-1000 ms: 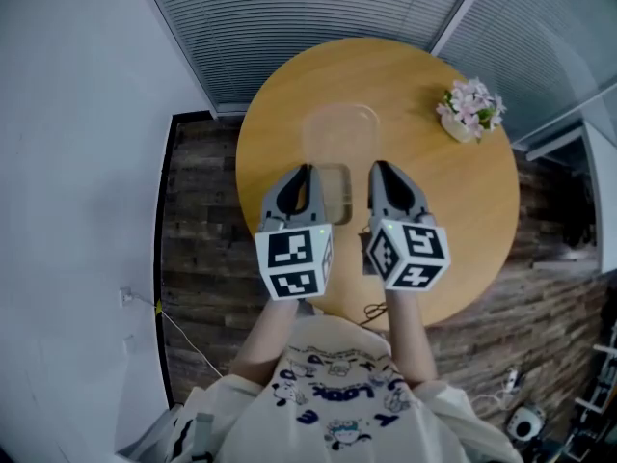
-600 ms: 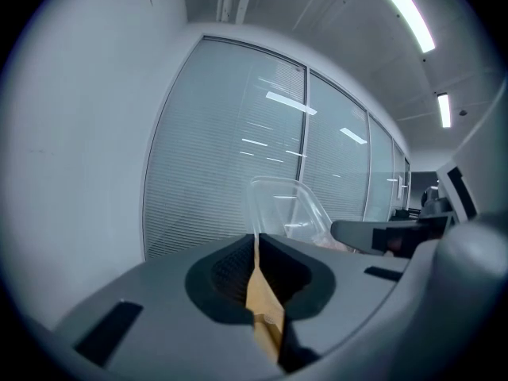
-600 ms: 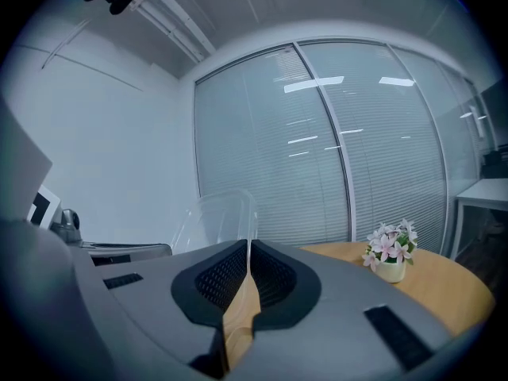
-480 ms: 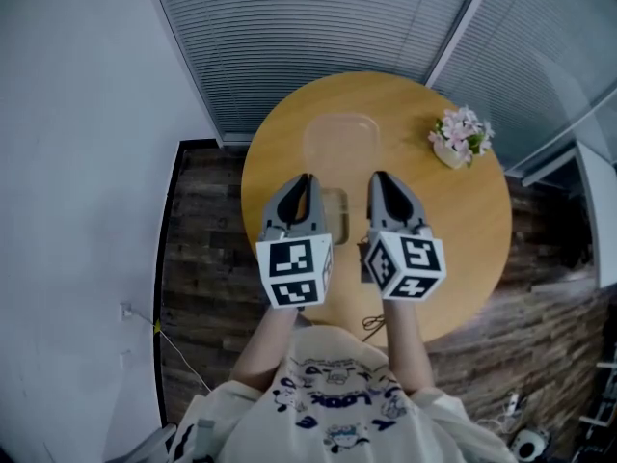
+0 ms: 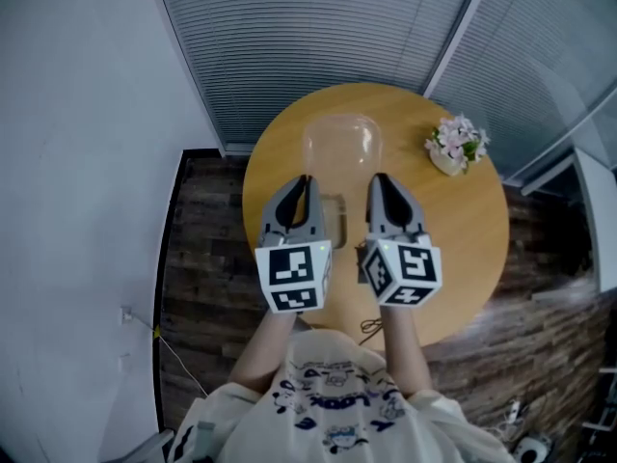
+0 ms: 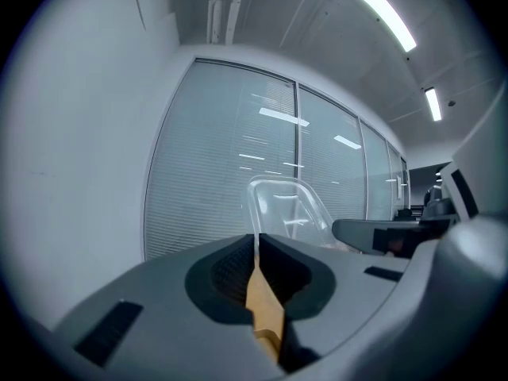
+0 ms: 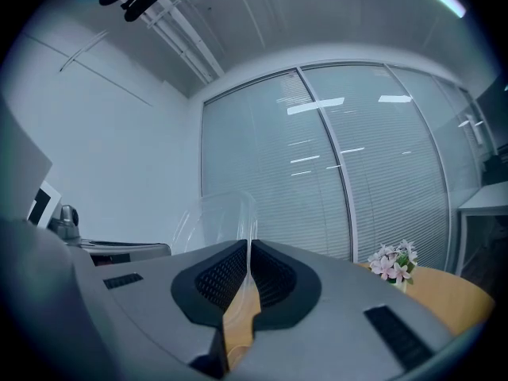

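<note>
Left gripper (image 5: 303, 183): its jaws are closed on the thin left rim of the clear plastic container (image 5: 339, 149). In the left gripper view (image 6: 256, 243) the clear rim runs straight into the slit between the pads.
Right gripper (image 5: 377, 182): also closed, pinching the opposite, right rim. The right gripper view (image 7: 248, 248) shows the same thin clear sheet between the pads.
Container, place: it sits between the two grippers, over the middle of the round wooden table (image 5: 468, 249), and reaches toward 12 o'clock from them.
Container, direction: the long axis runs from 6 to 12 o'clock, with the rounded end pointing at 12, toward the blind-covered glass wall (image 5: 318, 27).
Contact with table: I think it is lifted a little, but the plastic is so transparent that I cannot be sure.
Why this hold: two grips on opposite rims probably keep the soft plastic from twisting or sagging.
Flower pot (image 5: 453, 147): it stands at about 2 o'clock on the table, well apart from the container.
</note>
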`<state>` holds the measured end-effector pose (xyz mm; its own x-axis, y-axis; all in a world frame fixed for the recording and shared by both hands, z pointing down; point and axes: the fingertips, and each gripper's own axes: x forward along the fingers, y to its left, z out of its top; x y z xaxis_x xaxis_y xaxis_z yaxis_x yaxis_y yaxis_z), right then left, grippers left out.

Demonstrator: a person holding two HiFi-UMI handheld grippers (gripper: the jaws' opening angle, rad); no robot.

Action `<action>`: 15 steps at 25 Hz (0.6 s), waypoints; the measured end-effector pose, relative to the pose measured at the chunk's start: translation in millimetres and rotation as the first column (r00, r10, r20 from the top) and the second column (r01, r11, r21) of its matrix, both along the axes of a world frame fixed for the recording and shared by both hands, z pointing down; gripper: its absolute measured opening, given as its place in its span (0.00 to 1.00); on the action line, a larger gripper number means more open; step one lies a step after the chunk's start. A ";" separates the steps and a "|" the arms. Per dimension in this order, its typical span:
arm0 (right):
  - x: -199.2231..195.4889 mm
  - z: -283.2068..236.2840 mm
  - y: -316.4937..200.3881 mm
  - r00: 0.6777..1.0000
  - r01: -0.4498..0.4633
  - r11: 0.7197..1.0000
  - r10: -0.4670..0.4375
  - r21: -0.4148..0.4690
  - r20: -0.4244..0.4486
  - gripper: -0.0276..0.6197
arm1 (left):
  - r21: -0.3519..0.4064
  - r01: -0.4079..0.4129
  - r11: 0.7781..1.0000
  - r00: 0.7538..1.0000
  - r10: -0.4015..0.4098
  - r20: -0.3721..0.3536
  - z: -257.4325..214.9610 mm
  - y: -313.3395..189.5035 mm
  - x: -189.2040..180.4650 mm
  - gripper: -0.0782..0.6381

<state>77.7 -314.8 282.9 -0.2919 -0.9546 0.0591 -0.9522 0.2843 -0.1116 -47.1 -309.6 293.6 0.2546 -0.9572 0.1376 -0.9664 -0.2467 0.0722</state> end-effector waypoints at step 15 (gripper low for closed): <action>4.0 -16.5 10.9 1.000 0.007 0.998 -0.008 0.066 0.006 0.07 | 0.069 0.007 0.998 1.000 -0.007 -0.002 -18.8 11.2 4.4 0.14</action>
